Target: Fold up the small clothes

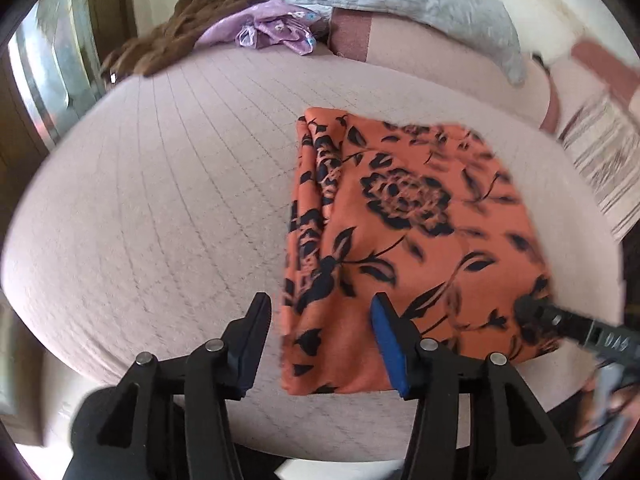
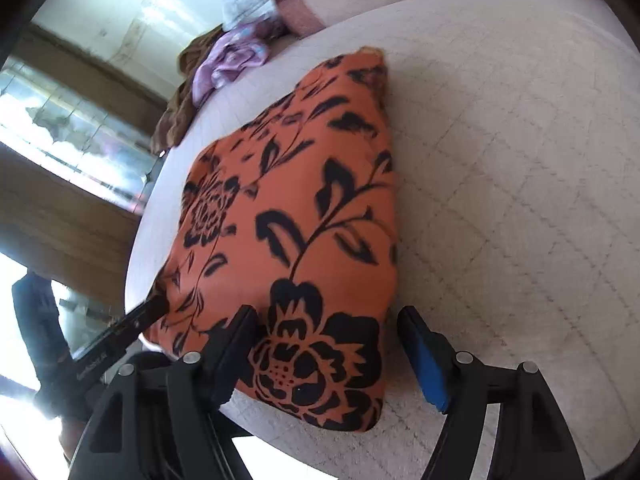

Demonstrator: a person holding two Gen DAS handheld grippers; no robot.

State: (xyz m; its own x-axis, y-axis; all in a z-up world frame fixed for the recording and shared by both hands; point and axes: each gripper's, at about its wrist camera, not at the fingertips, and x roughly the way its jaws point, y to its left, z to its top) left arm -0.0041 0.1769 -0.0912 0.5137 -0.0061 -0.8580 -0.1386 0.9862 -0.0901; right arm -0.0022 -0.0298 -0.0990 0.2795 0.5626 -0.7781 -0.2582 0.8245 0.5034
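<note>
An orange garment with a black flower print lies folded into a rough rectangle on the pale quilted bed. My left gripper is open over the garment's near left corner, its fingers straddling the left folded edge. The right gripper's tip shows at the garment's near right corner. In the right wrist view the same garment fills the middle. My right gripper is open, straddling its near right corner. The left gripper's tip touches the garment's left edge there.
A lilac garment and a brown one lie crumpled at the bed's far left. A grey quilted pillow and pink pillows sit at the head. A striped cloth lies at right. A window is left.
</note>
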